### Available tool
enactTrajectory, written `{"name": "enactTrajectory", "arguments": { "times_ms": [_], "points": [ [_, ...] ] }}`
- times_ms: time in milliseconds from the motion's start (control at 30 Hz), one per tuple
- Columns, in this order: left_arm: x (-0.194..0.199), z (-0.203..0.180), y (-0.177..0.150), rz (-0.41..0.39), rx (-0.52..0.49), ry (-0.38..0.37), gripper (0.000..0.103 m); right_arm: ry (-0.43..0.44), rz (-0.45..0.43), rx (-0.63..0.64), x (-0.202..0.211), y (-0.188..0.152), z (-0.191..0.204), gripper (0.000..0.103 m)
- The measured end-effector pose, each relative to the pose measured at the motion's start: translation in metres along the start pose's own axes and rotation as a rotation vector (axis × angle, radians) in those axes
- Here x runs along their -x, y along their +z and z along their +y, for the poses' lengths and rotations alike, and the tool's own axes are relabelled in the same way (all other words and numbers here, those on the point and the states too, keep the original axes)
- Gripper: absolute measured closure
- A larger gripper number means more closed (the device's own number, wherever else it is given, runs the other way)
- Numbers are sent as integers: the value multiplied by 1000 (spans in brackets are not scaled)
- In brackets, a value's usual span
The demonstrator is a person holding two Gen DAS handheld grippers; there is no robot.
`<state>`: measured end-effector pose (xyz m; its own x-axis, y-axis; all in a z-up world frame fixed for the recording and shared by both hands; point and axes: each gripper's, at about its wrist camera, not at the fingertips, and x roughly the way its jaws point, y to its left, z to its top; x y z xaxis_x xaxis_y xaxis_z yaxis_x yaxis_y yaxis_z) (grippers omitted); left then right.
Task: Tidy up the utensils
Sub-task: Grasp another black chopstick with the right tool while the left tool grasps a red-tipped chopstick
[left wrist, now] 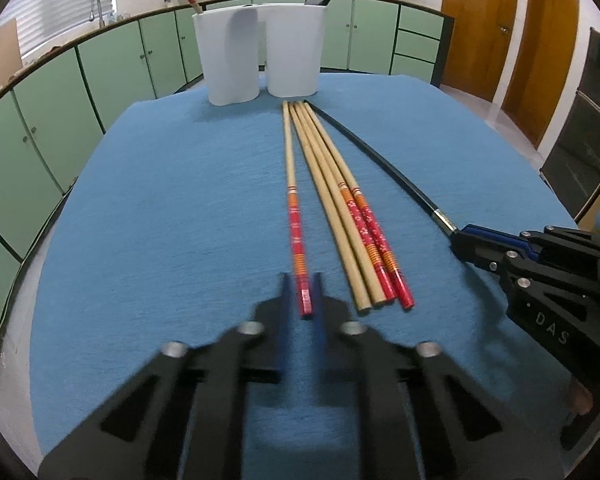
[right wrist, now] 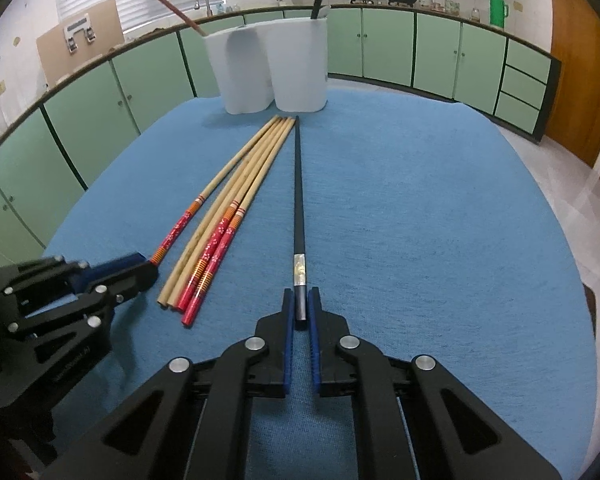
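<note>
green kitchen cabinets (left wrist: 112, 68) curve round behind a tabletop (left wrist: 160, 220) spread with a blue cloth, and at its far edge stand two white utensil holders (right wrist: 276, 68) touching side by side, the left one with a red-ended chopstick leaning out, the right one with a black one.

on the cloth lie five more sticks, tips bunched near the holders and handles fanning toward the cameras. the left gripper (left wrist: 306, 300) has its jaws pressed in on the handle of the lone red-patterned chopstick (left wrist: 294, 208), which lies a little apart from the bundle of three bamboo chopsticks (left wrist: 340, 216) beside it. the right gripper (right wrist: 300, 312) pinches the handle end of the black chopstick (right wrist: 299, 192) (the one with a pale inlay band), which lies just right of the bundle.

judging by this, both picks are at the grasp stage, neither stick visibly lifted yet. next each wants raising clear of its neighbours, tipping toward upright, then dropping into the holder with its match: red left, black right. thin sticks held at one end may swivel in the grip.
</note>
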<state>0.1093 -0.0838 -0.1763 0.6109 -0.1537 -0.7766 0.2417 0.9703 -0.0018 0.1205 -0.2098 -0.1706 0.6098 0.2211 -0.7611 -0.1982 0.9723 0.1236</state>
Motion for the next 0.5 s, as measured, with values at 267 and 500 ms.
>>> {"name": "enactTrajectory", "arguments": {
  "times_ms": [267,500],
  "points": [
    [8,4,1,-19,12,-4,98,22,-15,-14,8,1,-1,97],
    [39,15,13,-93,2,17,98,9,-75,4,35,16,-2,97]
  ]
}}
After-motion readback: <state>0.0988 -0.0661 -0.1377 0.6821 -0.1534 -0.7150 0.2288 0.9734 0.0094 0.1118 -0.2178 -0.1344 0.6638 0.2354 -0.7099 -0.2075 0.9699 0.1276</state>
